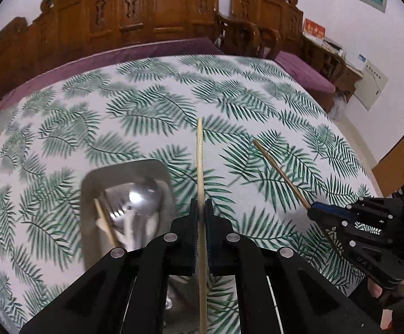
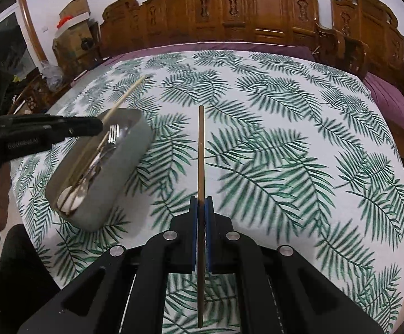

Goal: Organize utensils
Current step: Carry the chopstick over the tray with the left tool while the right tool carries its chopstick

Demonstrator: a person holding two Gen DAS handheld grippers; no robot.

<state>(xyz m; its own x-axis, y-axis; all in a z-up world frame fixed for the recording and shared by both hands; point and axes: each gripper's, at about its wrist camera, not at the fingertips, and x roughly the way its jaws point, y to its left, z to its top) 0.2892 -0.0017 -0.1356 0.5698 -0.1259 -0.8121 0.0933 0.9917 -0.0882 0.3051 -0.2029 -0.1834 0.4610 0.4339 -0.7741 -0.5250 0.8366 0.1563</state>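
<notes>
Chopsticks were the things in hand, one per gripper. The left gripper (image 1: pixel 201 208) was clamped on a pale chopstick (image 1: pixel 200 161), and the right gripper (image 2: pixel 201 206) was clamped on a darker chopstick (image 2: pixel 201 150); each stick was pinched partway along, with a long free end ahead of the jaws. That thin, smooth hold was the likely trouble: a stick could pivot or slide out if tipped down, or its tip could catch the rim of the metal tray (image 2: pixel 124 164) and miss. Both sticks were straight and slender, held above the leaf-patterned worktop (image 2: pixel 285 144). Farther off, the tray already held a fork, spoons and another stick.
</notes>
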